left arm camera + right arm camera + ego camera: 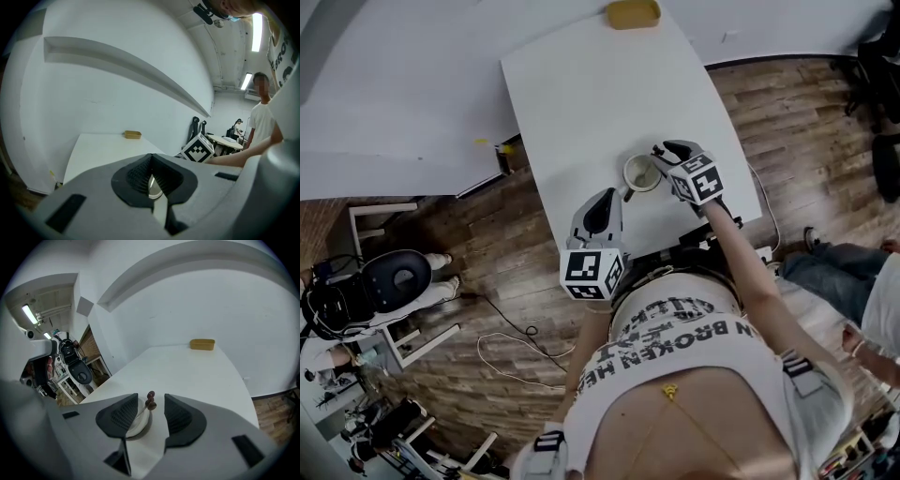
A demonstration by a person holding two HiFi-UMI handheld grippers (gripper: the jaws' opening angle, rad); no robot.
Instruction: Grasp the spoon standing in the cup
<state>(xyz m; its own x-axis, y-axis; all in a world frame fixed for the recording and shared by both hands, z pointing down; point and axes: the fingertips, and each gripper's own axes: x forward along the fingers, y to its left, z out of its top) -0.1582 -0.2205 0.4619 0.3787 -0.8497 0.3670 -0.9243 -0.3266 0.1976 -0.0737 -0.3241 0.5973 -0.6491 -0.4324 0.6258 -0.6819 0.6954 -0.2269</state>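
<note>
The left gripper is over the near edge of the white worktop, jaws closed and empty. Just beside it stands the cup with the spoon inside. The right gripper is open, with the spoon's dark tip between its jaws, untouched.

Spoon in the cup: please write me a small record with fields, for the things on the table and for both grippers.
spoon: stands in the cup, beaded handle end up
cup: pale, on the white table, near the person's edge
right gripper: open, one jaw on each side of the spoon handle, pads not pressing it
left gripper: jaws together, nothing held, close beside the cup
tray: yellow-brown, at the table's far end
task state: spoon not yet grasped
</note>
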